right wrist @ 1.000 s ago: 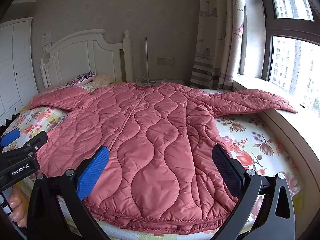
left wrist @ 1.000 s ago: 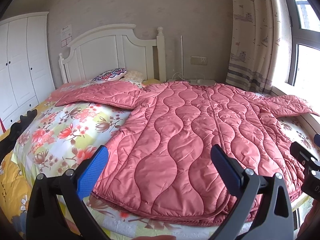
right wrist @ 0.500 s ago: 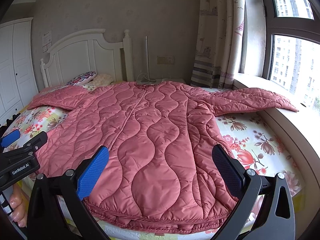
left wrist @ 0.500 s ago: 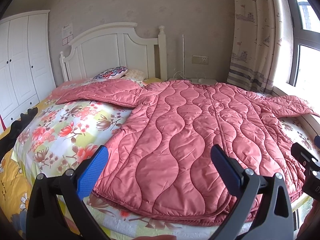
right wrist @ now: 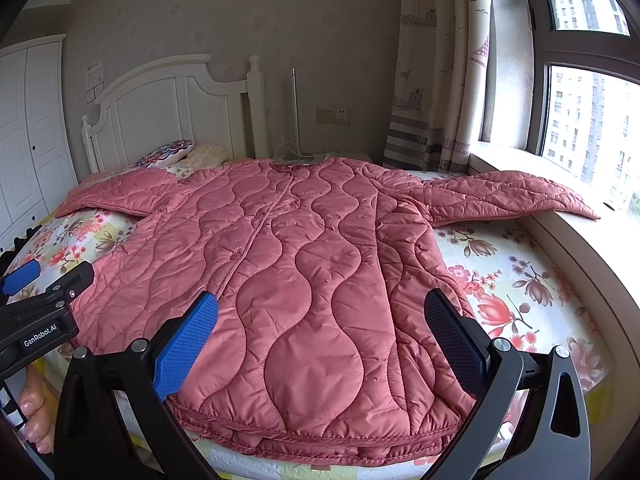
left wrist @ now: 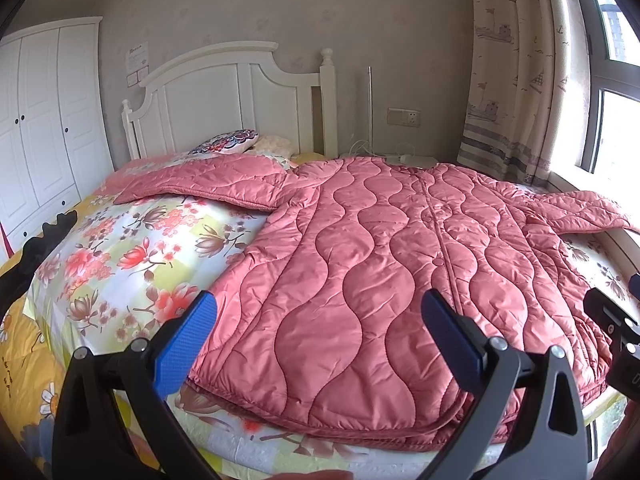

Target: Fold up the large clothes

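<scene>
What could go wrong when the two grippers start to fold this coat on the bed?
1. The coat looks thick and slippery, so a pinch might catch only the top layer, or slip.
2. One sleeve lies over the window ledge; it could drag or fall into the gap when pulled.
3. The left gripper and right gripper, both open, hang close together by the hem; they could collide.

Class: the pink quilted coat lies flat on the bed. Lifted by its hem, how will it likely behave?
The coat would probably sag and drape: its sleeve follows the sill. Its puffy quilting suggests it is light for its size. The sheen hints it may slip between the pads.
</scene>
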Available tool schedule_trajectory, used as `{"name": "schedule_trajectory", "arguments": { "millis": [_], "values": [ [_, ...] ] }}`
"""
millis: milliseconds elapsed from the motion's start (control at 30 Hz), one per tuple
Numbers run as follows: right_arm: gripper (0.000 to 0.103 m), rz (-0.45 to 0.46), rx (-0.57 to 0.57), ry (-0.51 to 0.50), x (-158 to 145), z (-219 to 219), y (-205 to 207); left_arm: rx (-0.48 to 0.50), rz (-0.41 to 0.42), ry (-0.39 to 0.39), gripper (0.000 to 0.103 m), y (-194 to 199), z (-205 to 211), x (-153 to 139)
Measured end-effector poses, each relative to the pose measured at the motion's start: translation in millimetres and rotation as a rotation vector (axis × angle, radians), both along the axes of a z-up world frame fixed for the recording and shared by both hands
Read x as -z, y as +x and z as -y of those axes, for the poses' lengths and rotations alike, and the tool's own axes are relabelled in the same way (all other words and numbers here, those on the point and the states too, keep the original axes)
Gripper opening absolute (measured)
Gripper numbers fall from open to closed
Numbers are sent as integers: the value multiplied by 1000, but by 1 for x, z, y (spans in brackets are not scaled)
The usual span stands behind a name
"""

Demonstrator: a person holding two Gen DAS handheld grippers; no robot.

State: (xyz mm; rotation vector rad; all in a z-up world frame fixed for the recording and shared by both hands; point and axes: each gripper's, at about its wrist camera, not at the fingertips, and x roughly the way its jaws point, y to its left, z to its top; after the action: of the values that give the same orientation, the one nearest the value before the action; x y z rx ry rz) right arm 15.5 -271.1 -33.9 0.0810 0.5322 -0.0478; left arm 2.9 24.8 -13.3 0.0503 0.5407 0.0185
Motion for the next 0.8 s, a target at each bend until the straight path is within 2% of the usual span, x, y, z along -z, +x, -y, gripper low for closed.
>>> {"name": "schedule_trajectory", "arguments": {
  "millis": [600, 800],
  "values": [
    [99, -8, -3, 3, 1, -1, 1, -4, -17, -3, 101, 2, -2, 6],
    [99, -29, -1, 1, 11, 1, 8, -1, -42, 3, 101, 12, -1, 15]
  ]
}}
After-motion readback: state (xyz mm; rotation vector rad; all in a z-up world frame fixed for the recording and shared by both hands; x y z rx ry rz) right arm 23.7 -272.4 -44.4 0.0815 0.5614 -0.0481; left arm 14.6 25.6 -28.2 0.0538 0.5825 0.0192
